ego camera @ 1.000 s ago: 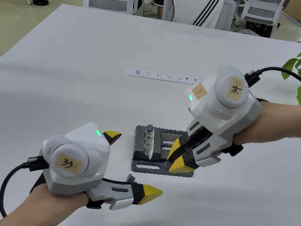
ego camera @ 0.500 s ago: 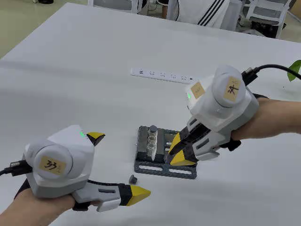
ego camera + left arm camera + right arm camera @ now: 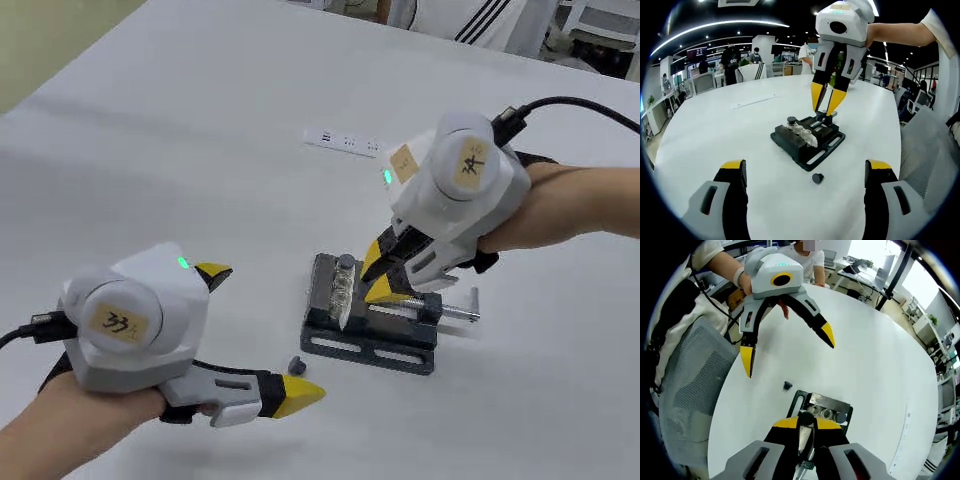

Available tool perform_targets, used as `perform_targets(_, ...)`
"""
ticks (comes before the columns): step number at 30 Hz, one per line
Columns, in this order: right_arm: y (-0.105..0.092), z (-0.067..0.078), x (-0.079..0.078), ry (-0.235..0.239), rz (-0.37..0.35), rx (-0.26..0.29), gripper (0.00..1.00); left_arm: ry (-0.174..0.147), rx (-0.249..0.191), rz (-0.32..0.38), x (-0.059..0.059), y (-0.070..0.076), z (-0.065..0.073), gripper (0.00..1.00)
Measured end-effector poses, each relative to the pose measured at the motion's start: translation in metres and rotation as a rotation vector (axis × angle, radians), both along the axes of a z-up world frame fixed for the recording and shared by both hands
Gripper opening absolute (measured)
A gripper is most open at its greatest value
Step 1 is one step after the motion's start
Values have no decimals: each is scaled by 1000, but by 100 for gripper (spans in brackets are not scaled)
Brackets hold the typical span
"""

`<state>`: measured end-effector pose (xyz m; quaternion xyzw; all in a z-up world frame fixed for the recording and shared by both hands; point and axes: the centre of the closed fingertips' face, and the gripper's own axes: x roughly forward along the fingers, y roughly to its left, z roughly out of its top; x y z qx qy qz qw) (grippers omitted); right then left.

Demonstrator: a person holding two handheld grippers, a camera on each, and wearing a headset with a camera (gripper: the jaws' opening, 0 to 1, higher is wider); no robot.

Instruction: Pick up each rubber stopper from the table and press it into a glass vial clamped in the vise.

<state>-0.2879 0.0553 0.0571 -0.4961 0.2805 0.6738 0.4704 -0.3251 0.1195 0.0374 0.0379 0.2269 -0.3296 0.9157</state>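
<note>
A dark vise [image 3: 370, 338] on the white table clamps a row of glass vials [image 3: 343, 290]. The far vial carries a grey stopper [image 3: 346, 262]. A loose grey stopper [image 3: 296, 365] lies on the table by the vise's near left corner, also seen from both grippers [image 3: 817, 177] [image 3: 787, 385]. My left gripper [image 3: 257, 332] is open and level with the table, its lower tip just beside the loose stopper. My right gripper [image 3: 379, 275] hovers over the vise's sliding jaw, beside the vials [image 3: 826, 414]. Its jaws are close together and I see nothing held between them.
A white power strip [image 3: 345, 143] lies on the table beyond the vise. The vise's screw handle [image 3: 462, 312] sticks out to the right under my right hand. Bare table surrounds the vise, with office chairs and people past the far edge.
The head camera has shifted. My left gripper drew back a little, so the loose stopper now sits near its lower tip. My right gripper moved towards the vise's far side.
</note>
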Motion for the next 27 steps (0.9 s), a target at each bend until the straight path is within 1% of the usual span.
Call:
perform_targets(1, 1, -1, 2, -5, 16, -3, 6, -1, 3, 1, 0, 0, 0, 98)
perform_targets(4, 3, -4, 9, -41, 87, -19, 6, 2, -3, 9, 2, 1, -1, 98)
perform_targets(6, 5, -6, 13, -60, 144, -25, 5, 3, -5, 11, 2, 1, 0, 98)
perform_targets(7, 5, -7, 16, -83, 177, -31, 5, 6, -6, 10, 2, 1, -1, 98)
perform_targets(8, 4, -8, 18, -96, 202, -44, 5, 9, -5, 9, 2, 1, -2, 98)
perform_targets(10, 6, -9, 23, -126, 254, -51, 5, 15, 0, 5, 2, 1, -3, 98)
perform_targets(12, 6, -11, 26, -143, 302, -62, 5, 19, -6, 7, 2, 1, -3, 98)
perform_targets(13, 7, -12, 26, -145, 307, -63, 5, 19, -7, 9, 2, 1, -4, 97)
perform_targets(14, 8, -13, 28, -159, 334, -71, 5, 21, -9, 11, 3, 1, -4, 97)
perform_targets(20, 9, -19, 27, -155, 377, -87, 5, 22, -14, 15, 5, 0, -4, 97)
perform_targets(22, 10, -20, 25, -147, 381, -86, 5, 24, -19, 21, 7, 0, -4, 97)
perform_targets(27, 12, -27, 26, -129, 385, -96, 5, 22, -30, 32, 7, 0, -3, 97)
